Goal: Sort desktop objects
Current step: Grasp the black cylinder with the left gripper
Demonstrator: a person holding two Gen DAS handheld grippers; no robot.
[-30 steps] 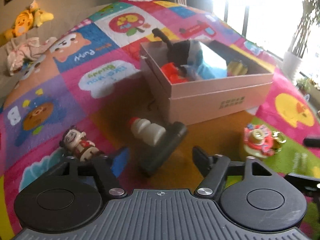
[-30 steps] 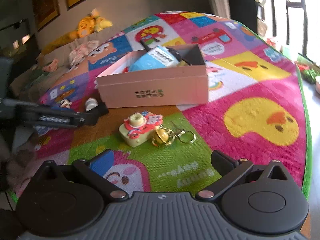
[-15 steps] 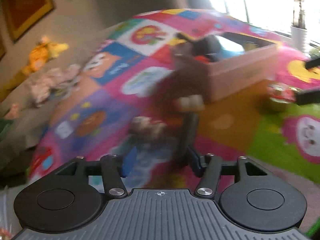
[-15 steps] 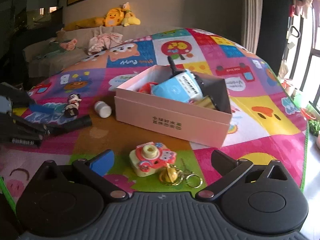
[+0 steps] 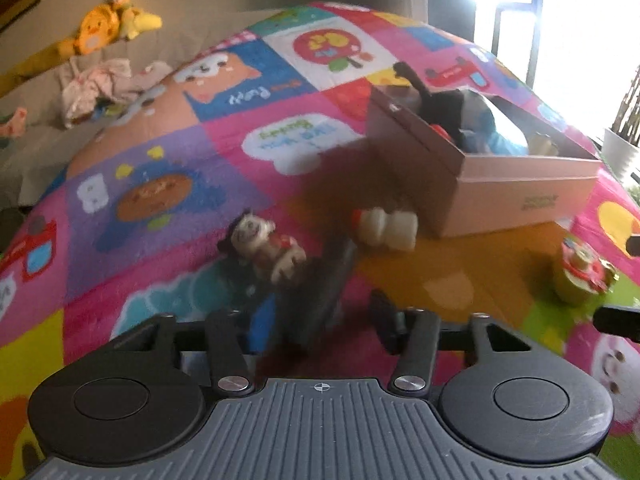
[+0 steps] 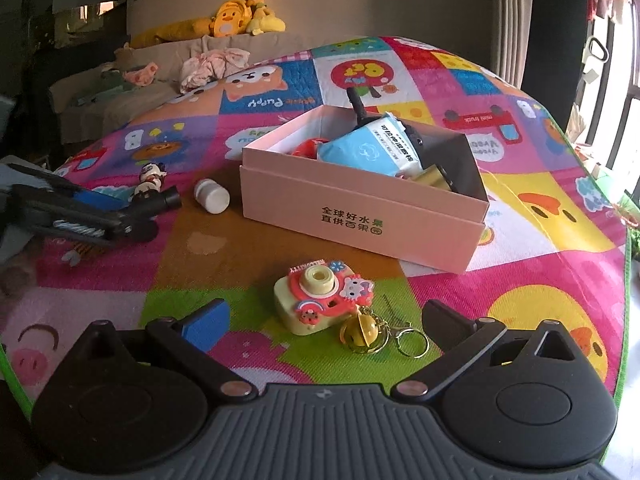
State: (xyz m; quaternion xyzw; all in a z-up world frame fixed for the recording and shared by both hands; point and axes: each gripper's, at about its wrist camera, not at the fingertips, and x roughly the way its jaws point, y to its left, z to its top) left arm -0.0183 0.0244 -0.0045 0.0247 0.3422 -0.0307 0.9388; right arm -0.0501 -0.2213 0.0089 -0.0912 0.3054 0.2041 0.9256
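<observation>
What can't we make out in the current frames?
- Left gripper: the left wrist view is motion-blurred, so whether the fingers actually touch the black cylindrical object between them is unclear.
- Figurine: blurred in the left wrist view, tiny in the right wrist view; details unreadable.
- Pink box: lower contents hidden by its near wall and the blue pack.
- White bottle: label unreadable.
</observation>
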